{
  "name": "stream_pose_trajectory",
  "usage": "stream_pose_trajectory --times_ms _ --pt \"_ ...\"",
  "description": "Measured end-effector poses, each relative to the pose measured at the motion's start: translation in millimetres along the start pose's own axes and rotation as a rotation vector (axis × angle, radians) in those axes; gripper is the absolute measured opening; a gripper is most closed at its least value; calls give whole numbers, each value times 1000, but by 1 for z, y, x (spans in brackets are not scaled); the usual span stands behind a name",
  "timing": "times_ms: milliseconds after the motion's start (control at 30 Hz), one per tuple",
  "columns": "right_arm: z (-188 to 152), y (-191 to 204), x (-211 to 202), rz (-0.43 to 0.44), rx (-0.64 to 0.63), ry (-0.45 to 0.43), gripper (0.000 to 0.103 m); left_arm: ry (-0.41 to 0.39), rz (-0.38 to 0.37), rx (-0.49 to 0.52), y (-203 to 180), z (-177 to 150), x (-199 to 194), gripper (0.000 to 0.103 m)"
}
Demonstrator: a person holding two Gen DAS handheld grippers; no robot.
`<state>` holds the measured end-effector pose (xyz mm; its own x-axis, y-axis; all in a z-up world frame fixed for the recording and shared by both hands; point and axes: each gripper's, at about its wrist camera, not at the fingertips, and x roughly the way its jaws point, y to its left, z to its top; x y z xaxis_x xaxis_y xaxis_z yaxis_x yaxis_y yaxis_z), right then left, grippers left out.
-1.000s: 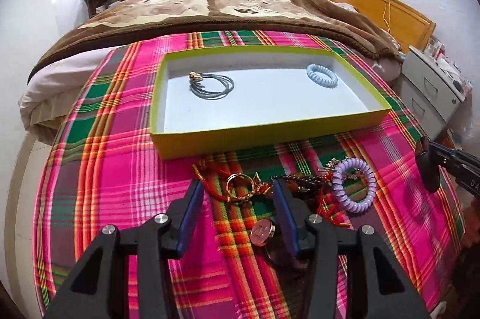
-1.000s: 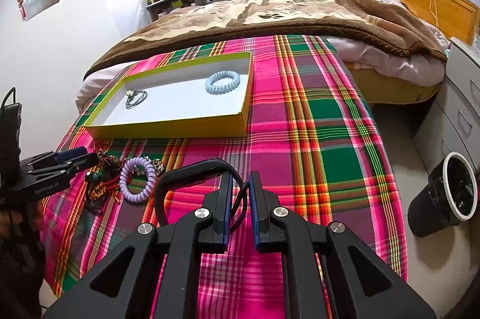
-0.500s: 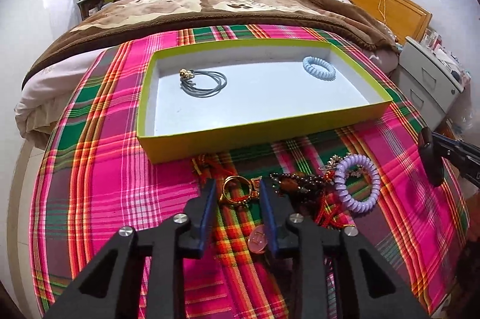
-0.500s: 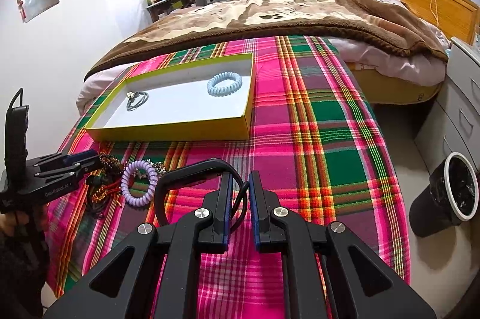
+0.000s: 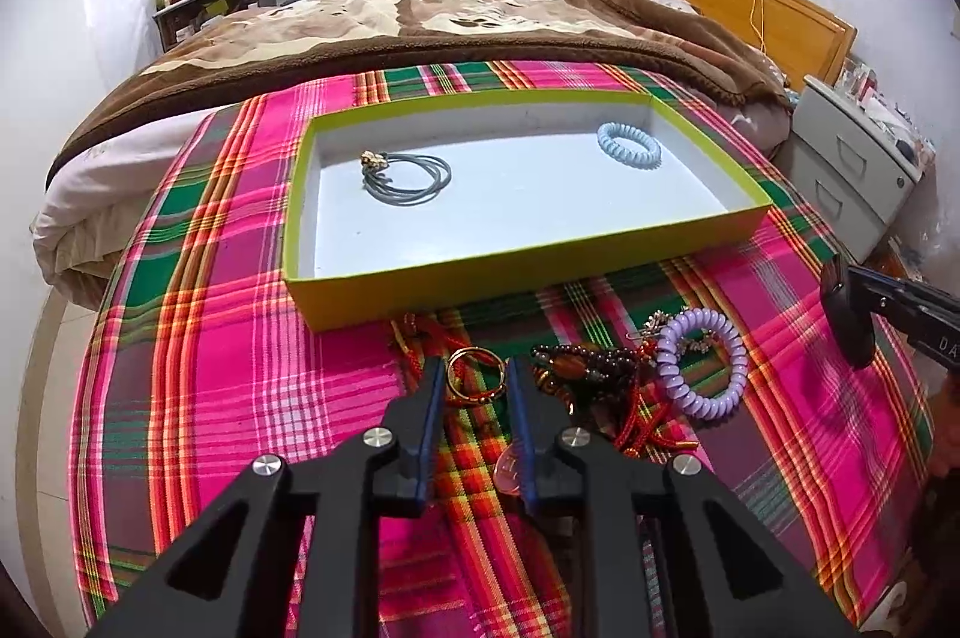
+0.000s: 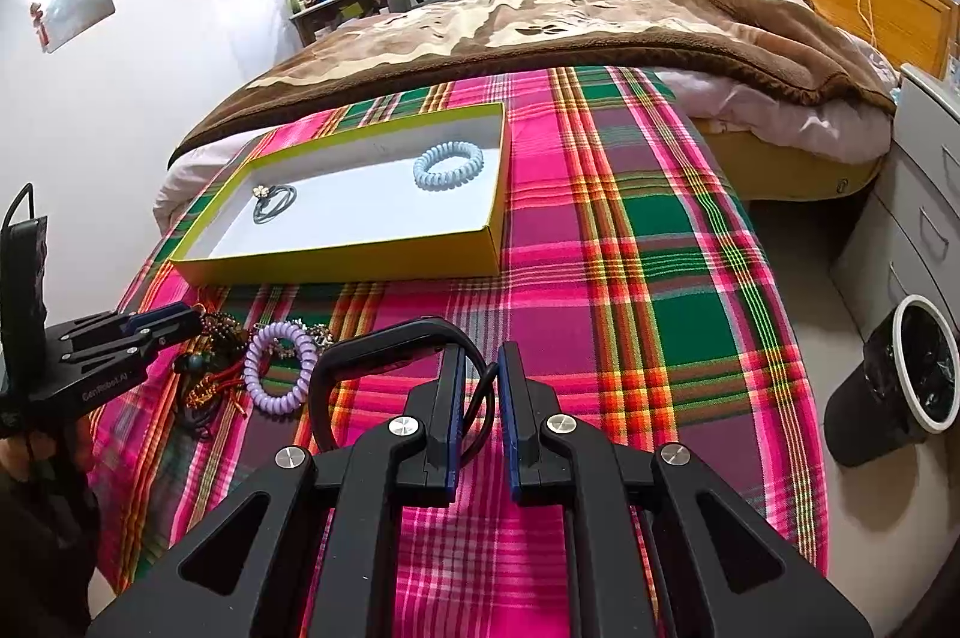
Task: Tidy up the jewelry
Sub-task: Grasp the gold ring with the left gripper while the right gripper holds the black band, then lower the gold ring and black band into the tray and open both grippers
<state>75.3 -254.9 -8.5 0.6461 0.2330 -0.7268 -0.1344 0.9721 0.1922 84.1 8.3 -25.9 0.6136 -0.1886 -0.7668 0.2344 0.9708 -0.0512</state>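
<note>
One gold ring (image 5: 475, 375) lay on the plaid cloth (image 5: 240, 386), at the edge of a tangle of jewelry just in front of a shallow yellow-green box (image 5: 528, 272). The left gripper (image 5: 477, 386) sat low over it with its blue-lined fingers (image 5: 433, 398) on either side of the ring, nearly closed; whether they pressed on it could not be told. Beside the ring lay dark brown beads (image 5: 576, 362), red cord (image 5: 648, 422) and a lilac coil band (image 5: 702, 368). Inside the box, well apart, lay a grey cord bracelet (image 5: 414, 176) with a small charm and a pale blue coil band (image 5: 629, 145). The right gripper (image 6: 482, 386) hung over bare cloth to the right of the pile, its fingers close together with a narrow gap, a black cable looping between them. White lettering on the left gripper's side read roughly "GenRobot.AI". Beyond the cloth lay a brown blanket (image 5: 480, 14); a black bin (image 6: 894, 386) stood on the floor.
</note>
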Motion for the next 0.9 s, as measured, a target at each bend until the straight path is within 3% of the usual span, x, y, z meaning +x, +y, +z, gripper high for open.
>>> stream_pose_trajectory --times_ms 300,533,900 --pt "13 7 -4 5 -9 -21 11 -26 -11 -38 12 9 -12 22" --pt "50 20 1 27 -43 -45 11 -47 -19 -64 25 29 -14 22" --pt "111 49 60 38 -109 9 11 -54 -35 -74 35 62 7 22"
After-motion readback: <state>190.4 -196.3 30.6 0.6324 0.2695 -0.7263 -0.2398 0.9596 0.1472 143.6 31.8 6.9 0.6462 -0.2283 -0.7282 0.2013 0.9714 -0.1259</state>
